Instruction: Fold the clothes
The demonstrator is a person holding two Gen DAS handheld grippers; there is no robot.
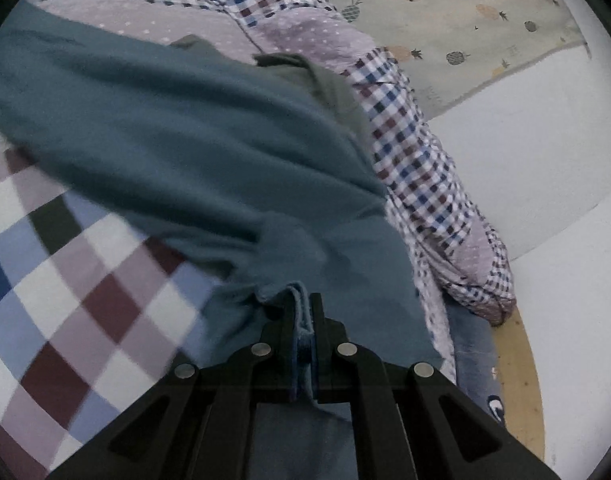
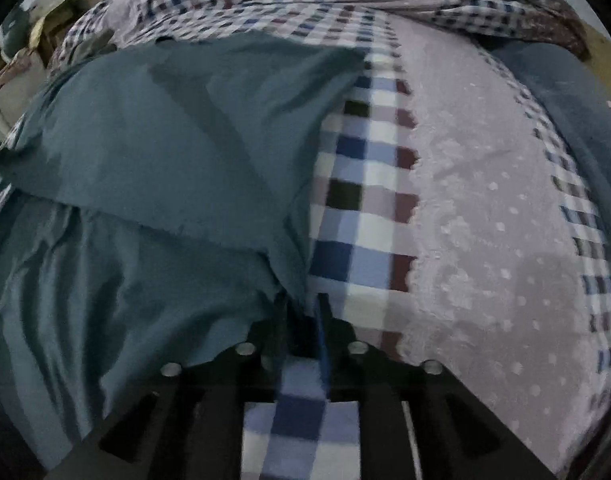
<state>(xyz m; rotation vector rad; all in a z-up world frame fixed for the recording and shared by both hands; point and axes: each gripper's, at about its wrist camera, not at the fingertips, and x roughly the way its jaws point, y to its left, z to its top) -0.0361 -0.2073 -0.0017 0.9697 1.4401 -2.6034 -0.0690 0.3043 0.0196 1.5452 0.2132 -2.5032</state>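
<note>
- Clearly, one teal garment [image 1: 193, 136] is lying on a bed, over one checked quilt [image 1: 77, 300] that is carrying plaid panels and dotted mauve panels.
- One olive-green cloth [image 1: 325, 84] is peeking out from beneath the garment's far edge in the left wrist view.
- Two grippers are showing, one per view.
- The left gripper [image 1: 304, 320] is pinching a hem of the teal garment, its fingers pressed together on the folded edge.
- The right gripper [image 2: 303, 312] is sitting at the garment's corner where the cloth meets the plaid; its fingers are standing only narrowly apart, and whether they are clamping the fabric cannot be told, since the tips are dark and half hidden by cloth.
- In the left wrist view the garment's long axis is running from the gripper at lower centre up and away to the upper left.
- In the right wrist view the teal garment [image 2: 177, 152] is spreading left of the gripper, with one layer folded over another and a raw edge crossing it.
- The fabric is looking matte, plain, soft and lightly creased, with ripples gathering toward each gripper.
- One pale sheet with pineapple prints [image 1: 465, 20] is lying beyond the quilt.
</note>
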